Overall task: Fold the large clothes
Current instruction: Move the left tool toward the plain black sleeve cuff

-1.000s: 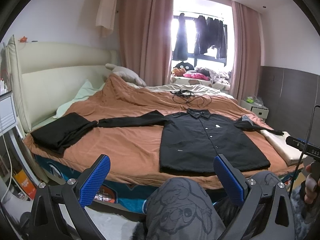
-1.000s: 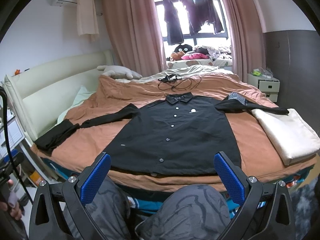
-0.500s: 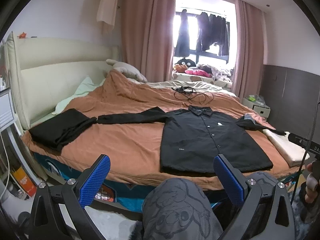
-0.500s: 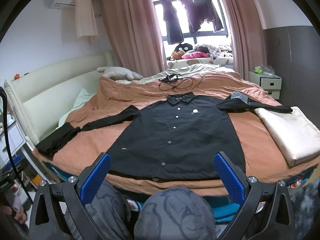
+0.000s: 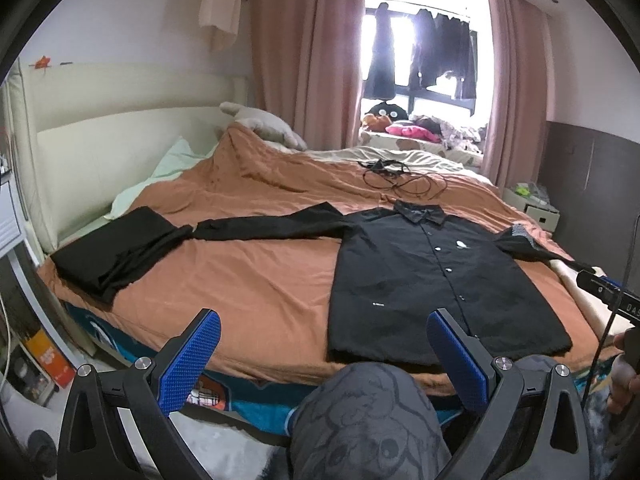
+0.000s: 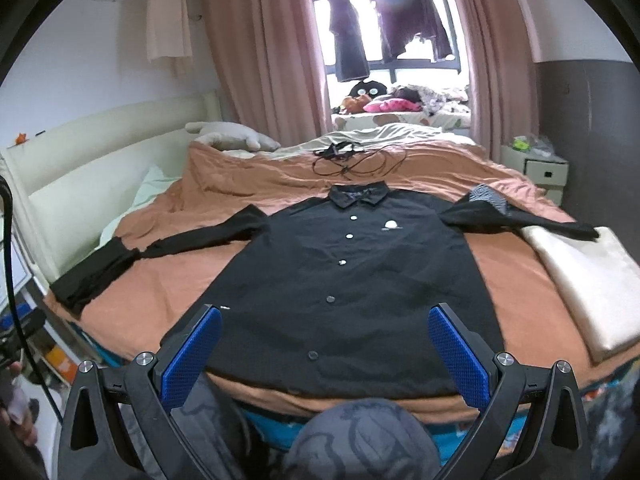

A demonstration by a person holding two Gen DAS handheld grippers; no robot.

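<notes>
Shirt point(image 6: 352, 280), black, button-up, flat face-up on orange duvet point(image 5: 248, 280), sleeves out sideways. Left gripper point(image 5: 324, 356) and right gripper point(image 6: 326, 350) both spread, empty, now closer to shirt hem than a second ago. Folding not begun; approach underway.

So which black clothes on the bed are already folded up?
The black bundle by the headboard is folded. The black shirt lies spread flat, buttons up, both sleeves stretched out sideways.

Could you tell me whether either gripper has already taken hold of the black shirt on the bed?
No, the black shirt lies flat and spread out, and both the left gripper and right gripper are open, holding nothing.
</notes>
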